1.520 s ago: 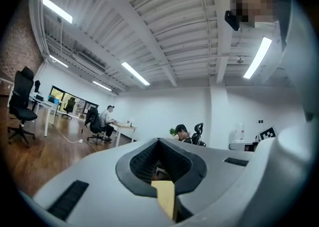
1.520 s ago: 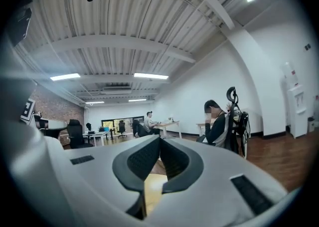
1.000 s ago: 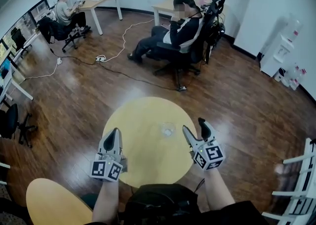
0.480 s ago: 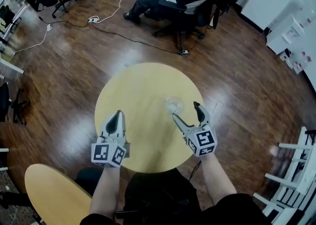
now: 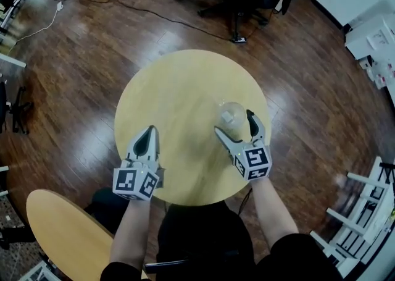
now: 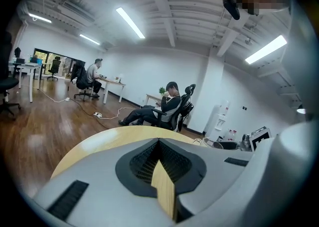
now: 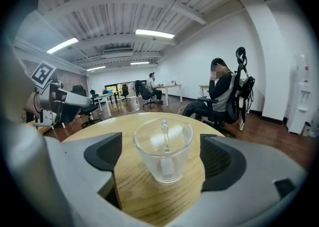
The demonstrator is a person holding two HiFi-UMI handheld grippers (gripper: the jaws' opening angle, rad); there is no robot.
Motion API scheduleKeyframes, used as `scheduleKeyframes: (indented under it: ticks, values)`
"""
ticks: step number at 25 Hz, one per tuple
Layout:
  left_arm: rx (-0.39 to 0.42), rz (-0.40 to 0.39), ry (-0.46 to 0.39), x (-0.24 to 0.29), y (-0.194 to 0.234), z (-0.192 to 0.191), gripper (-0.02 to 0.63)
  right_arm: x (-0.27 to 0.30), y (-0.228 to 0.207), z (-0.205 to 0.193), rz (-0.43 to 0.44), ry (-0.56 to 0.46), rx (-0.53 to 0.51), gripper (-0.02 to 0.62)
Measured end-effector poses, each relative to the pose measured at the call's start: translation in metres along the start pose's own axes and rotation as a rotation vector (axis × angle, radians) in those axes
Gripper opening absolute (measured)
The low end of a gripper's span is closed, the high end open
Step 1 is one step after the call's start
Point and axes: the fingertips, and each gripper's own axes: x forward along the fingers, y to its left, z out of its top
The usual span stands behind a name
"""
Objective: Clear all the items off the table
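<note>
Both grippers have come lower over the round table than a second ago. The right gripper, whose jaws have just been opening, now stands spread wide at the table's right side. The clear glass cup stands upright on the table between the jaws, and neither pad touches it. Before, the cup stood ahead of the tips. The left gripper is over the table's near-left part with its jaws pressed together on nothing, as before.
</note>
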Motion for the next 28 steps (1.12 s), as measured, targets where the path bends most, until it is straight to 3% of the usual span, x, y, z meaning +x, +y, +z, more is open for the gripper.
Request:
scheduleKeyframes:
  ticks: [8,14,15,21,28]
  values:
    - [-0.024,0.01,0.045,0.012,0.004,-0.02,0.002,0.017,-0.004,-0.009,-0.018,-0.019,0.036,0.497]
    - [-0.038,-0.019,0.056,0.026,0.0,-0.03,0.003,0.028,-0.004,0.0,-0.021,-0.052,-0.013,0.496]
    - [-0.039,-0.028,0.057,0.028,-0.002,-0.033,0.002,0.029,-0.003,0.0,-0.017,-0.057,-0.024,0.462]
    - [-0.057,-0.061,0.072,0.032,-0.011,-0.044,0.002,0.033,-0.005,0.002,-0.019,-0.074,-0.038,0.43]
    - [-0.074,-0.04,0.064,0.025,-0.004,-0.042,0.002,0.031,-0.003,-0.001,-0.007,-0.081,-0.05,0.42]
